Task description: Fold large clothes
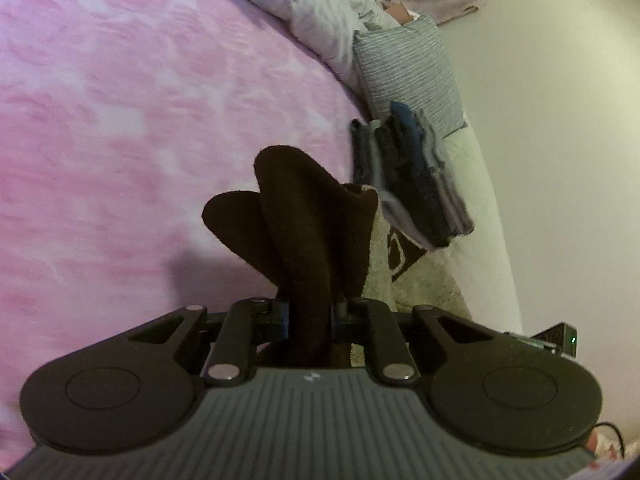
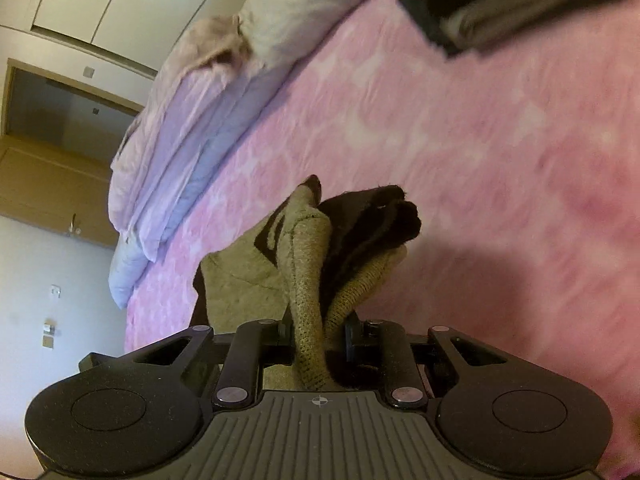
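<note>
Pink bedspread point(image 1: 140, 120) below; brown-beige sweater point(image 1: 308, 232) bunched between both jaws, left and right clamped on it.

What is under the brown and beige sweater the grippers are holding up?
The pink fuzzy bedspread lies beneath the brown and beige knitted sweater; the patch directly below is hidden by the garment.

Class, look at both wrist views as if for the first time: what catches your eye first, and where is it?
The brown-and-beige knitted garment bunches up from both grippers: the left gripper and the right gripper are each shut on a fold of it. Behind it spreads the pink bedcover, filling most of both views. A stack of folded dark clothes sits near the bed's edge beside a striped pillow.
</note>
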Motion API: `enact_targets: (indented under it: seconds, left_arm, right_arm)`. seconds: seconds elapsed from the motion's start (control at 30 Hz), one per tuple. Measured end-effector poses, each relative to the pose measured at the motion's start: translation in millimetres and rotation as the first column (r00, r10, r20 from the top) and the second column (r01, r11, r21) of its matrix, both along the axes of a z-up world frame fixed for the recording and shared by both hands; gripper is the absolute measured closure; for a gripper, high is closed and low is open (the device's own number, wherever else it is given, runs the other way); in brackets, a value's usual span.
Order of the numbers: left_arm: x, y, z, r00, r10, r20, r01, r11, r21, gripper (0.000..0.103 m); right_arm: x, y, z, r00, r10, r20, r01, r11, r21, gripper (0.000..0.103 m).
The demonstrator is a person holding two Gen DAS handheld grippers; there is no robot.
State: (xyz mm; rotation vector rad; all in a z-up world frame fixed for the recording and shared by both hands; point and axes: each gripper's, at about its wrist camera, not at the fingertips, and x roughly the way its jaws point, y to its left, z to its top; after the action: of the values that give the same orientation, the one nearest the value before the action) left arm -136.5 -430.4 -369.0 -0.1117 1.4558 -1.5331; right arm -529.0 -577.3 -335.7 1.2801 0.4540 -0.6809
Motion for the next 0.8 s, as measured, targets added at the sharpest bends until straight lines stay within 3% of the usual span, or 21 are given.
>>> enact_targets:
  seconds: [0.17,0.47,0.6,0.8]
  left_arm:
    - [-43.5,-54.8,46.2,1.0,-0.005,-0.002,0.004,0.998,-0.066,0.091]
    - [-96.9,-187.7,160.5,0.991,-0.104,0.083,0.118,0.976,-0.184,0.091]
    - [-127.8,-251.8,188.3,0.992,-0.101,0.071,0.114,0.971,-0.211,0.091]
    - [-184.8,-350.8,200.6,0.997,-0.056,0.059,0.069,0.966,-0.248,0.091]
  right_arm:
    - [-43.0,-43.5,48.0,1.0,-0.013,0.027,0.015,0.998,-0.058,0.087]
    - [-98.9,-116.7,151.7,0.987,-0.126,0.104,0.143,0.974,-0.176,0.086]
    - [-126.5,-173.0,183.1,0.98,-0.159,0.119,0.18,0.963,-0.199,0.086]
    - [-171.6,-279.7,207.1,0.983,-0.146,0.107,0.168,0.958,-0.232,0.086]
